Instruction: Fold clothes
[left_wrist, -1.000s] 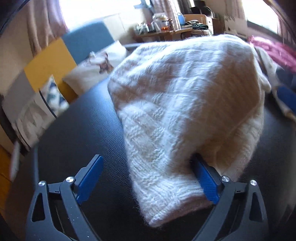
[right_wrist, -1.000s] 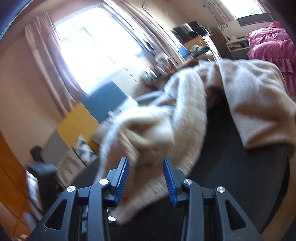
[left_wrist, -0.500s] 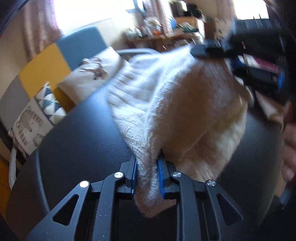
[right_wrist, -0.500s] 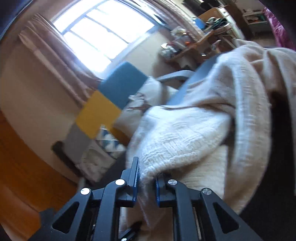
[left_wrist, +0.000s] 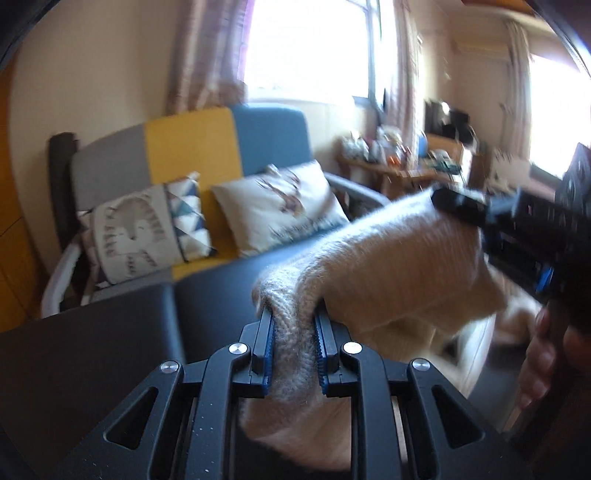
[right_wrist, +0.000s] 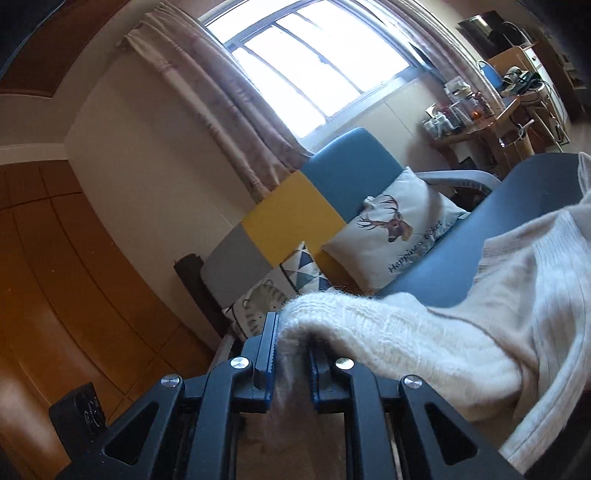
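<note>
**Cream sweater held up between two grippers**

The left gripper (left_wrist: 293, 347) and right gripper (right_wrist: 291, 354) each clamp a fold of the cream knit sweater (left_wrist: 399, 269), lifted above the dark counter (left_wrist: 110, 332). A deer cushion (right_wrist: 391, 229) on the sofa reads "Happiness".

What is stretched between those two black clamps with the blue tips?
A cream knitted sweater. In the left wrist view it runs from the left gripper, shut on one edge, across to the right gripper, which pinches another part.
</note>
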